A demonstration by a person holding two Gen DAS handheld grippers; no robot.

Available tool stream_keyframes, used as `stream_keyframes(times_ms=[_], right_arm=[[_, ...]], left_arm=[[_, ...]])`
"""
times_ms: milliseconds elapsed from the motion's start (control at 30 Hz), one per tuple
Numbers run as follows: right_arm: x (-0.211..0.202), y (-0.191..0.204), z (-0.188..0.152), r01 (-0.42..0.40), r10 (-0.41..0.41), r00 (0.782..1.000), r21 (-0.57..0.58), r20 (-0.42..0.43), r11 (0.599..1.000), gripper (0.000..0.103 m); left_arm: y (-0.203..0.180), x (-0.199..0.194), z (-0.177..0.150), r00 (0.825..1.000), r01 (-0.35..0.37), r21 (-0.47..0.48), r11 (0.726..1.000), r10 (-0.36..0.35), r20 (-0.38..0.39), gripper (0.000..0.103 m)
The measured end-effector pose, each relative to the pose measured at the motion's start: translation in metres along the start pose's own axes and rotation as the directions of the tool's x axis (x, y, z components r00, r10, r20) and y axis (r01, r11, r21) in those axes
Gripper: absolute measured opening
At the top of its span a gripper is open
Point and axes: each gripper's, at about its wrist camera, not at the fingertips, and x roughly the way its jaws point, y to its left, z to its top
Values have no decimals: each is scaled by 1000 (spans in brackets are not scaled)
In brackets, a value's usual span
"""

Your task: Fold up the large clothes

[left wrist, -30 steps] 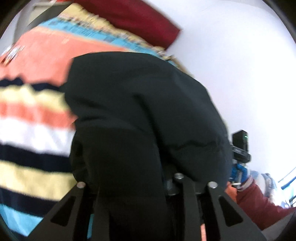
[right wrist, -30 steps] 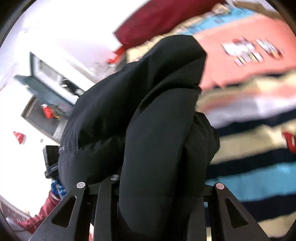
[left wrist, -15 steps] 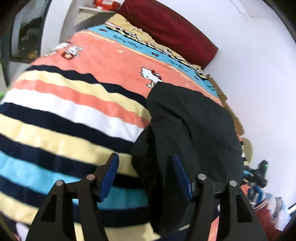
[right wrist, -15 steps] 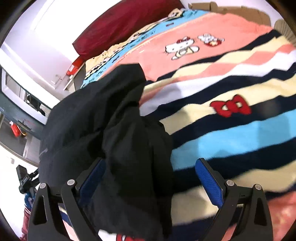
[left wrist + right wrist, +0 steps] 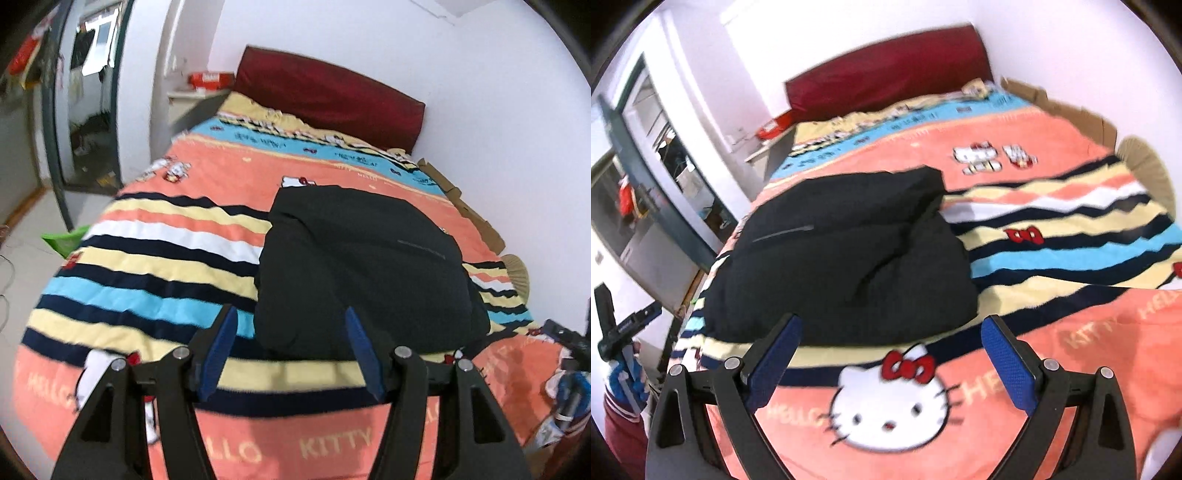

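Black jacket [image 5: 362, 266] folded on blanket [image 5: 155, 266] | left hand-held gripper [image 5: 290, 350] spread, empty | right hand-held gripper [image 5: 892, 363] spread, empty

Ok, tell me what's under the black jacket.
The black jacket lies bundled on the striped Hello Kitty blanket, whose stripes continue beneath it. Whatever else sits under the bundle is covered.

Striped blanket [image 5: 155, 258] on bed, black garment [image 5: 362, 258]
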Motion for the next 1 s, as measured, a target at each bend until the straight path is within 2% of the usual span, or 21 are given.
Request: stream_keyframes(times_ms=[100, 167, 267, 367, 500, 767, 1000], right_arm=[[-16, 24, -17, 29, -27, 999, -44, 36, 999, 101], [-22, 32, -30, 41, -38, 998, -56, 54, 998, 101], [-31, 44, -46, 83, -77, 994, -68, 83, 994, 102], [-43, 56, -58, 142, -129, 983, -93, 130, 986, 103], [-55, 70, -72, 184, -157, 969, -130, 190, 974, 103], [-70, 89, -90, 234, -178, 943, -180, 282, 955, 103], [-69, 92, -94, 249, -184, 938, -202, 295, 947, 103]], left_arm=[[-19, -23, -21, 998, -58, 42, 997, 57, 27, 60], [-32, -34, -34, 995, -91, 67, 994, 88, 38, 68], [-55, -53, -53, 990, -131, 104, 986, 124, 72, 71], [-75, -66, -67, 982, -171, 129, 977, 158, 100, 74], [-98, -83, -80, 968, -216, 151, 965, 191, 163, 74], [-126, -104, -97, 933, -277, 142, 950, 231, 275, 74], [-133, -97, -104, 931, -278, 138, 950, 231, 284, 74]])
